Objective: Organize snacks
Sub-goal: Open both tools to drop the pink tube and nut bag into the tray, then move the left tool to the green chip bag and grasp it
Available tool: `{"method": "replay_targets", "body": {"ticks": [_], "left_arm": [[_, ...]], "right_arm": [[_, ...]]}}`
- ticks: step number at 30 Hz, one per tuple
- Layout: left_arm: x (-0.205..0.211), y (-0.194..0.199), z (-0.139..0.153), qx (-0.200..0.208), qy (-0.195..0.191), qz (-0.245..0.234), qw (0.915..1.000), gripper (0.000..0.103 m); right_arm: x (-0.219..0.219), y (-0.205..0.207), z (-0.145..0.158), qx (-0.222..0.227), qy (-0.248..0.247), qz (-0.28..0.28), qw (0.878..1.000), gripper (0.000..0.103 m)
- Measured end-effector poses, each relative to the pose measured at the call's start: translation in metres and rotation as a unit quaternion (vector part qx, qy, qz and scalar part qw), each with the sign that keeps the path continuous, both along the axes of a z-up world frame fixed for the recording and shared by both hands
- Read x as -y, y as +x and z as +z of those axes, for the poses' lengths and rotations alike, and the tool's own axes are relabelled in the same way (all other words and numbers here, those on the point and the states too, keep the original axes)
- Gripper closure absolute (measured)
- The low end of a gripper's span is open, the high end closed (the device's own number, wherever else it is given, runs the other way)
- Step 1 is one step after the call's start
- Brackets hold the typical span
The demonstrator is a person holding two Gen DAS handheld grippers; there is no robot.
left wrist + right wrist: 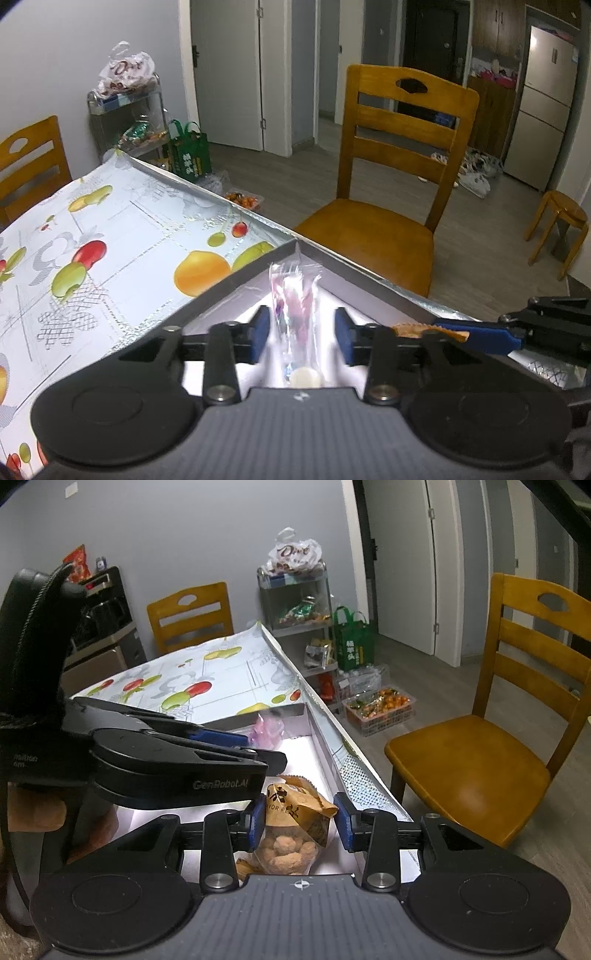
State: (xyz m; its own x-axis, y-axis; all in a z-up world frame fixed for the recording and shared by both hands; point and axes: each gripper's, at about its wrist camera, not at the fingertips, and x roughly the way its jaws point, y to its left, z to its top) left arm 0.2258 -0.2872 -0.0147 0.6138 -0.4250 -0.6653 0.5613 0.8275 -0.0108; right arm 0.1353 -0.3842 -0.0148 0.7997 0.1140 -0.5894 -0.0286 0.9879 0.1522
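A shallow box with a white inside and a grey rim (pixel 258 266) sits on the table's corner. A clear pink-wrapped sweet (pixel 295 306) lies in its far corner, between the blue pads of my left gripper (pixel 302 335). The pads stand apart from the wrapper, so this gripper is open. In the right wrist view the same left gripper (pixel 264 748) reaches in over the box (pixel 318 738), next to the pink sweet (pixel 267 731). My right gripper (pixel 300 827) is shut on a brown packet of round snacks (pixel 291 823) over the near end of the box. One of its fingers (pixel 480 334) shows at the right of the left wrist view.
The table wears a fruit-print cloth (pixel 129 229). A wooden chair (pixel 388 206) stands close beside the table edge and another (pixel 192 616) at its far end. On the floor are a metal snack rack (pixel 299 602), a green bag (pixel 352 642) and a crate of oranges (pixel 380 709).
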Motion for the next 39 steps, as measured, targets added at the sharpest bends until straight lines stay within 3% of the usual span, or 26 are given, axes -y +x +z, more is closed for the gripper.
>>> {"method": "replay_targets", "body": {"ticks": [1,3,5,6,8,10,26,31,39], "left_arm": [[-0.002,-0.001,0.002,0.002,-0.004,0.003,1.0,0.053],[-0.006,-0.004,0.005,0.006,-0.011,0.008,0.9999,0.035],[-0.01,-0.009,0.009,0.019,-0.021,0.012,0.9995,0.019],[-0.012,-0.012,0.011,0.028,-0.024,0.017,0.9992,0.012],[-0.015,-0.017,0.016,0.042,-0.029,0.021,0.9985,0.011],[-0.018,-0.02,0.022,0.044,-0.03,0.02,0.9984,0.011],[-0.059,-0.062,0.052,0.07,-0.053,0.037,0.9954,0.007],[-0.083,-0.088,0.06,0.093,-0.065,0.05,0.9923,0.004],[-0.124,-0.111,0.071,0.093,-0.079,0.069,0.9901,0.003]], "right_arm": [[0.0,-0.001,0.0,0.001,0.001,0.0,1.0,0.061],[0.0,-0.003,0.002,0.0,0.01,0.003,1.0,0.053],[0.0,-0.005,0.004,0.0,0.028,0.012,1.0,0.03],[-0.001,-0.009,0.005,0.005,0.035,0.015,0.999,0.025],[-0.005,-0.014,0.009,0.016,0.031,0.015,0.999,0.007],[-0.008,-0.019,0.013,0.029,0.024,0.011,0.999,0.0],[-0.013,-0.049,0.031,0.062,0.03,0.014,0.998,0.0],[-0.022,-0.053,0.032,0.066,0.016,0.023,0.997,0.0],[-0.039,-0.057,0.034,0.06,0.013,0.031,0.998,0.0]]}}
